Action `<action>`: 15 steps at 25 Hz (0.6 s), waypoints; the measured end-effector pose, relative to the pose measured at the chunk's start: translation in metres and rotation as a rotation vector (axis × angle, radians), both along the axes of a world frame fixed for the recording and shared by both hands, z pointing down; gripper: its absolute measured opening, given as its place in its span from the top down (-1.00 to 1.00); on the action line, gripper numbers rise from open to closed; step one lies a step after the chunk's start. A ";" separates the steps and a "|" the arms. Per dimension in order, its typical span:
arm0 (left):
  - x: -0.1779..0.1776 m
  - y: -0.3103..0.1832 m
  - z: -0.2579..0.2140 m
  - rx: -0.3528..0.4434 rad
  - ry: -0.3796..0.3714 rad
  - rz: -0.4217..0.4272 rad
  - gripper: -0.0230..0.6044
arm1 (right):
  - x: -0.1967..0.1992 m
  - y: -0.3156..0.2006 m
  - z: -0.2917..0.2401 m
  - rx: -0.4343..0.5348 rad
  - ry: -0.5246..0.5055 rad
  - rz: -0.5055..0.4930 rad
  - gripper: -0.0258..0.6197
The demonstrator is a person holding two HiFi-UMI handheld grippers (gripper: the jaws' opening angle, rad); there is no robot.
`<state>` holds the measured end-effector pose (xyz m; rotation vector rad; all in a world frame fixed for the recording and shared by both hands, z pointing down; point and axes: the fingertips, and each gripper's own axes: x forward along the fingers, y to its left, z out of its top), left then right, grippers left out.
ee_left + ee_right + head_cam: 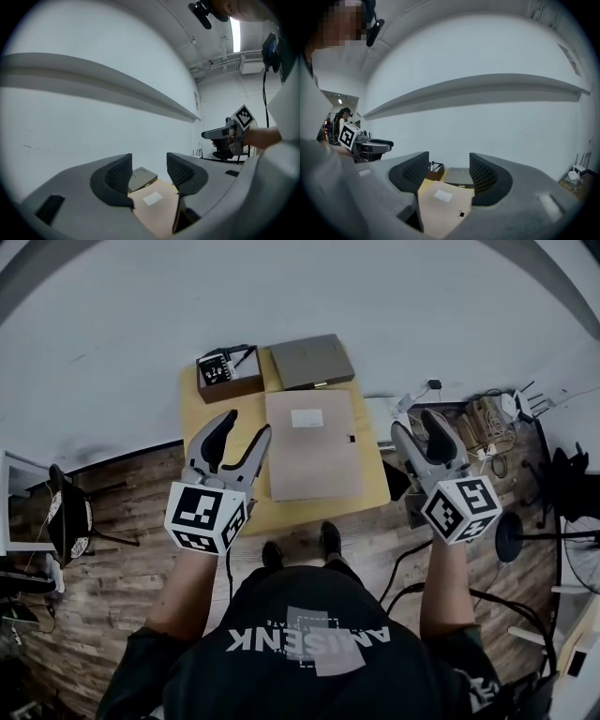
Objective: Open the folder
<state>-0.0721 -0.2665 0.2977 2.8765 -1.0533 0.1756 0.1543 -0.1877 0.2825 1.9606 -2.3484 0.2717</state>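
Observation:
A tan folder [312, 444] with a white label [307, 418] lies closed and flat on the small yellow table [309, 513]. My left gripper [246, 426] hovers over the table's left side, just left of the folder, open and holding nothing. Beyond the table's right edge my right gripper [415, 423] is held above the floor, open and also holding nothing. In the left gripper view the folder [154, 211] shows low between the spread jaws of the left gripper [149, 169]. The right gripper view shows the folder [443, 211] below the right gripper [449, 167].
A flat grey box [311, 360] lies behind the folder, touching the white wall. A brown box [228, 374] with small items stands at the table's back left corner. Cables and clutter [478, 418] lie on the wooden floor at the right. A dark chair [66, 512] stands at the left.

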 end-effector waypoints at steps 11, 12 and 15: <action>0.027 0.008 0.010 0.002 -0.034 -0.087 -0.01 | 0.044 -0.024 0.016 -0.050 -0.075 -0.165 -0.03; 0.029 0.008 0.015 -0.008 -0.040 -0.089 -0.01 | 0.046 -0.027 0.021 -0.064 -0.088 -0.175 -0.03; 0.037 0.010 0.033 -0.018 -0.077 -0.086 -0.01 | 0.053 -0.034 0.041 -0.121 -0.141 -0.185 -0.03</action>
